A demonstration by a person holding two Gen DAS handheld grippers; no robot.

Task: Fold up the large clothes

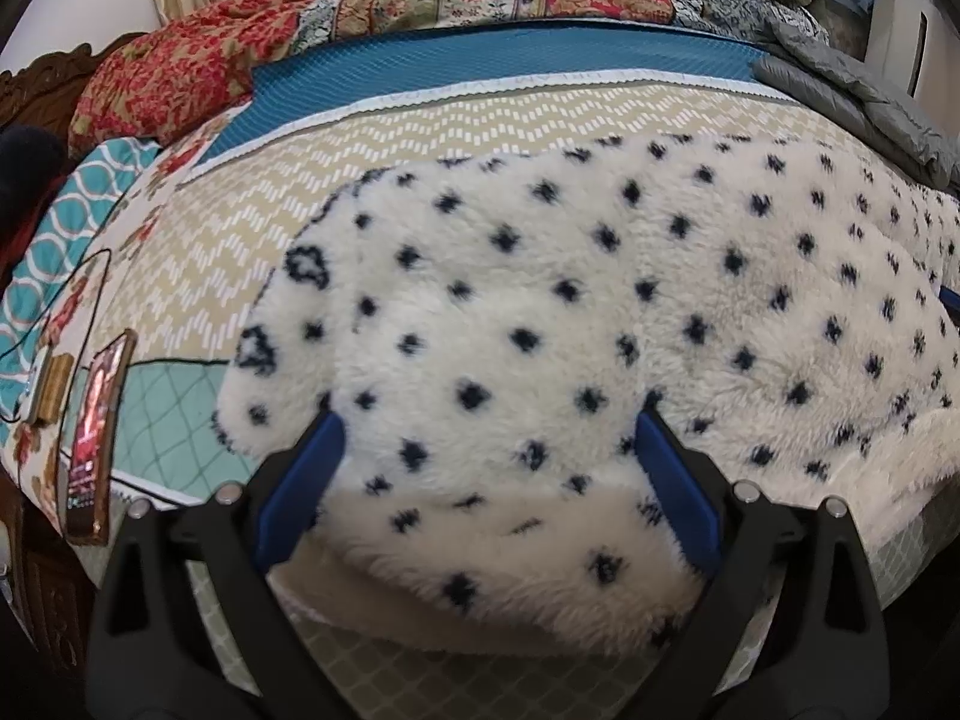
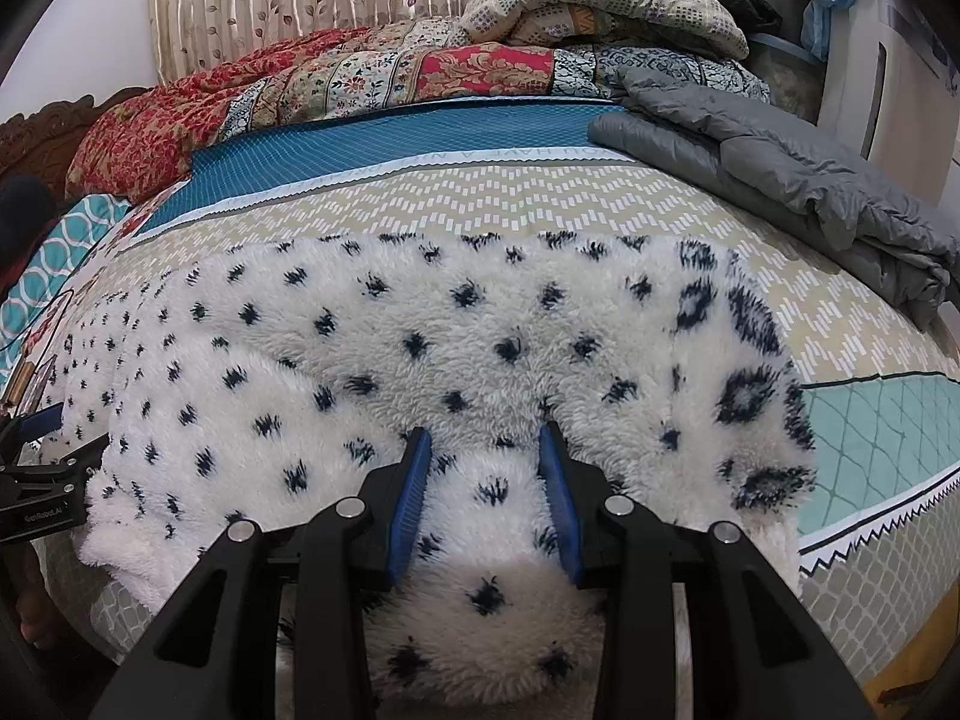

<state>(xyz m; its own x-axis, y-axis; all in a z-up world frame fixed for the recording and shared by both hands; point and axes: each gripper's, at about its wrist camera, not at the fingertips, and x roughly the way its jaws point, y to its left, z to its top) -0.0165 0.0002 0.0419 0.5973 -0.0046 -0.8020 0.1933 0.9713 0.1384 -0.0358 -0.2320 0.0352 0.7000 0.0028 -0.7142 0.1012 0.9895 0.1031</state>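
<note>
Left gripper (image 1: 489, 420) jaws spread wide around the spotted fleece (image 1: 600, 312), six o'clock edge. Right gripper (image 2: 485, 441) jaws part open, fleece bunched between; grip unclear.

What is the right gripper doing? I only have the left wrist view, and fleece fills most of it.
Observer: The right gripper has its fingers pressed onto a bunched fold of the spotted fleece at its near edge.
Operator: Where does the fleece end on that side?
Observer: Its dark-patterned edge stops beside the teal panel of the bedcover.
Operator: Anything close to it?
Observer: A folded grey puffer jacket lies farther back on the right, not touching the fleece.
</note>
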